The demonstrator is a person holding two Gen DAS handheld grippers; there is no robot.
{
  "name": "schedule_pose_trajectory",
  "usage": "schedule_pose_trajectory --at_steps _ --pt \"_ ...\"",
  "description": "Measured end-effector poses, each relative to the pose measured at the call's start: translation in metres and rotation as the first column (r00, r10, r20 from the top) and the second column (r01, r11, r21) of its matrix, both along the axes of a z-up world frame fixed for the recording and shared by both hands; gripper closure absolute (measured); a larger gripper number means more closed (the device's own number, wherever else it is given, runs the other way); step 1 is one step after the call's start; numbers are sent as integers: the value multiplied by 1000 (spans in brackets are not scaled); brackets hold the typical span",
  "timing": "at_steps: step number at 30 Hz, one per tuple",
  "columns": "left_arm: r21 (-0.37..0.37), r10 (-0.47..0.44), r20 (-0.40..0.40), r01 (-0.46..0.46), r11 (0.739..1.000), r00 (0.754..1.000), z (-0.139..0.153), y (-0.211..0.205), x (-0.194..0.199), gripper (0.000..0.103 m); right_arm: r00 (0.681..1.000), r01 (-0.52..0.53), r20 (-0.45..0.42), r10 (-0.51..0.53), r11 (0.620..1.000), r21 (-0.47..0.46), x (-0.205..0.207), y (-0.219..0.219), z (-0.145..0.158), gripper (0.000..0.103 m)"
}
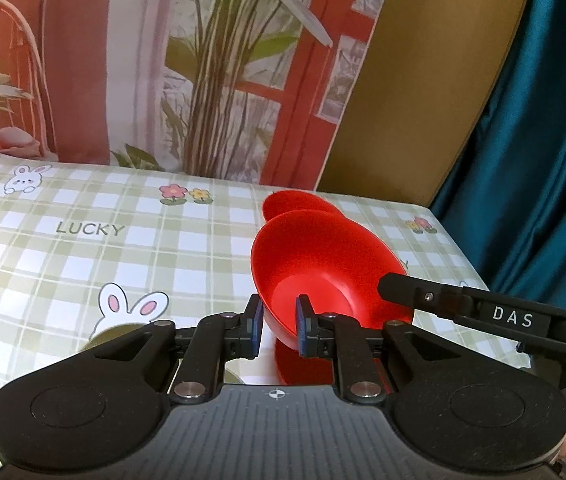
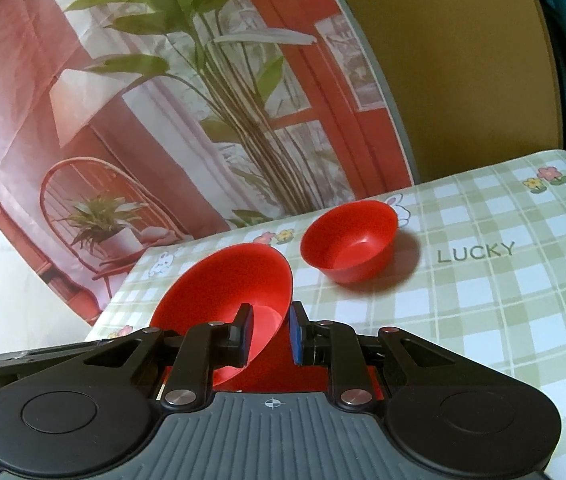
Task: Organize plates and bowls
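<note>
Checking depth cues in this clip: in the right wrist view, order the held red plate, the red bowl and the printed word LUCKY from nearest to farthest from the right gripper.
1. Red plate, between the right gripper fingers.
2. Red bowl, ahead, slightly right.
3. LUCKY, farther right.

Your feeds are bright and evenly lit, sharp mid-frame. Fisheye bends the edges, corners go dark, and the small red plastic bowl (image 2: 349,241) throws a soft shadow rightward.

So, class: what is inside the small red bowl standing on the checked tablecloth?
The right wrist view shows the small red bowl with nothing inside, only its bare red floor. In the left wrist view the held red dish covers most of it.
</note>
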State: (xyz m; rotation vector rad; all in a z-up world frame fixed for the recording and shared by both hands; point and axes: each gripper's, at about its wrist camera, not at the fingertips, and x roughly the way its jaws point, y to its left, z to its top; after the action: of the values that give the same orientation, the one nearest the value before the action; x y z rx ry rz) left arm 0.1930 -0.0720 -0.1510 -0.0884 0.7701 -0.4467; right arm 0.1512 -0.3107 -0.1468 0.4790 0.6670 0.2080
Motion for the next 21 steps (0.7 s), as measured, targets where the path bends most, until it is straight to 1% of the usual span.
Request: schedule_pose_trajectory --at_steps 9,16,21 --pt "-1 -44 -23 44 999 999 -7 -15 -1 84 1000 22 -14 -22 1000 -13 -9 -17 -5 84" --pt "28 -80 -62 82 996 995 -21 -25 -2 84 997 33 -65 -34 999 -21 -14 -24 -22 84" --pt "46 -87 -92 92 995 992 -33 -28 -2 84 994 31 -105 -32 999 -19 -15 -24 -37 84"
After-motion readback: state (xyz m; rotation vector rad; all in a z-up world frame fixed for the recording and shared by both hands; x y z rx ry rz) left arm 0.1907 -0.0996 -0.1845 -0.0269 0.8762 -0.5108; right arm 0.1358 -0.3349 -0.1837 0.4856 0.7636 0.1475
